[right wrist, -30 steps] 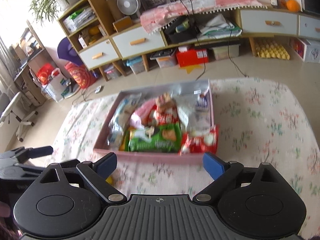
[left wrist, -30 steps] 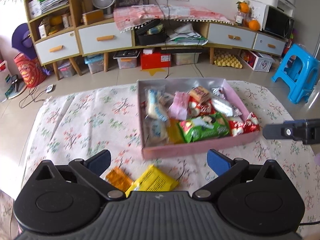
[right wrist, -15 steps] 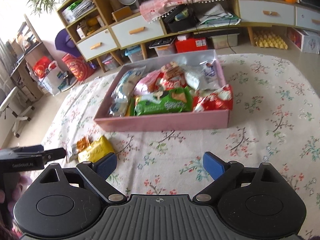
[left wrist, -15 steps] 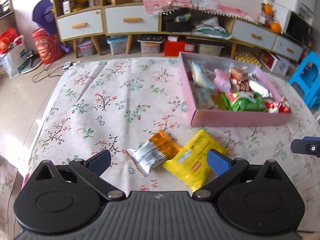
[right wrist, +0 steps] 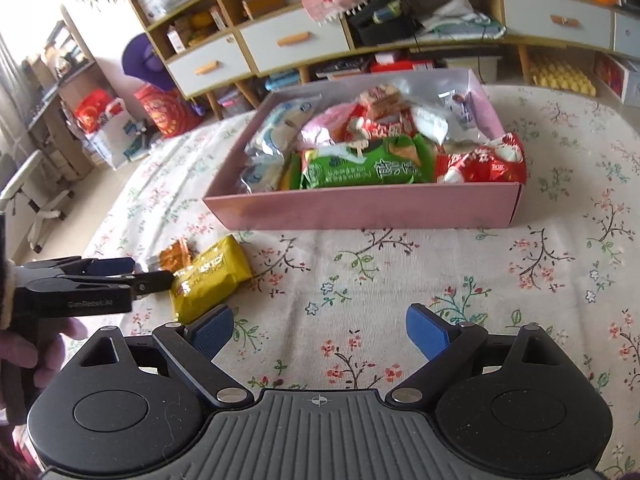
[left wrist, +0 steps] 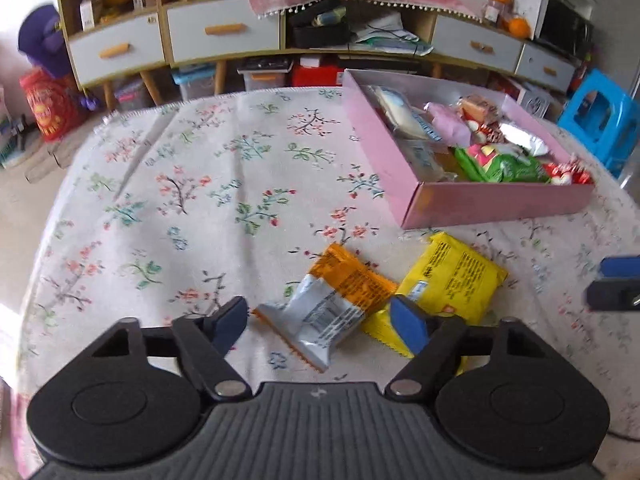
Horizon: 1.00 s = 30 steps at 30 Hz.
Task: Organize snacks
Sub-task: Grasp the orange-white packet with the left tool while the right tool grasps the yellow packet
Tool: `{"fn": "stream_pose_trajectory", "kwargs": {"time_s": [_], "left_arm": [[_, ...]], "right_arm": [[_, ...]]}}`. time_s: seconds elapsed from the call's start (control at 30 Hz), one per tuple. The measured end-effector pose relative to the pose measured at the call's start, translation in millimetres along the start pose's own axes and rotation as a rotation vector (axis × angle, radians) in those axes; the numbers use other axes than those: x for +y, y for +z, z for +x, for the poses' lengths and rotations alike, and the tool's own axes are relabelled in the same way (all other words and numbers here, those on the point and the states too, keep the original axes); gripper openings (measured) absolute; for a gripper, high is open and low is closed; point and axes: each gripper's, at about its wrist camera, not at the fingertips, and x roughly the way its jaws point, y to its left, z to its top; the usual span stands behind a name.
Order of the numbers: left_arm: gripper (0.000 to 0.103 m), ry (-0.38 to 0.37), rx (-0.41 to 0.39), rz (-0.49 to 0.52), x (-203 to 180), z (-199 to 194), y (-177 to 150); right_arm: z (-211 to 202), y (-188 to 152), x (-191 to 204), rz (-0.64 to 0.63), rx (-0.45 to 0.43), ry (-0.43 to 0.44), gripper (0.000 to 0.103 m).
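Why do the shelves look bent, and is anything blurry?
Left wrist view: fisheye bows the cabinet, corners go dark, the orange packet is slightly smeared. Right wrist view: same bowing, window glare washes out the upper left, the pink box stays sharp.

I see soft daylight from the left, glare beside the shelf [right wrist: 192,20], bowed fisheye edges, slight motion blur.

Left hand-held gripper [left wrist: 320,322] lowered toward the bench [left wrist: 208,200], jaws just closing, now about halfway, either side of the orange-and-silver packet [left wrist: 332,300] beside the yellow packet [left wrist: 448,284]; pads not yet pressing. Right hand-held gripper [right wrist: 318,330] lowered too, pink box [right wrist: 360,212] now farther ahead.
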Motion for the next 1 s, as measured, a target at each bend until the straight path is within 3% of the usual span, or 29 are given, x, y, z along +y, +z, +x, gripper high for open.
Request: {"fn": "stream_pose_trajectory", "kwargs": {"time_s": [0.07,0.1,0.3,0.63,0.87,1.0], "left_arm": [[0.048,-0.041,0.012,-0.023,2,-2,1],[0.046,-0.056,0.017,-0.03,1,-3,0],[0.045,-0.049,0.044,0.026,-8,-6,-3],[0.045,0.096,0.127,0.05,-10,-9,-7],[0.047,0.151,0.146,0.036,-1,-10,-7],[0.047,0.169,0.15,0.011,5,-11,-8]], "right_arm": [[2,3,4,-0.006,-0.001,-0.006,0.095],[3,4,6,-0.008,-0.004,-0.004,0.095],[16,9,24,0.013,-0.01,0.035,0.095],[50,20,37,0.066,-0.013,0.098,0.092],[65,26,57,0.113,-0.017,0.068,0.093],[75,25,76,0.081,-0.041,-0.002,0.095]]}}
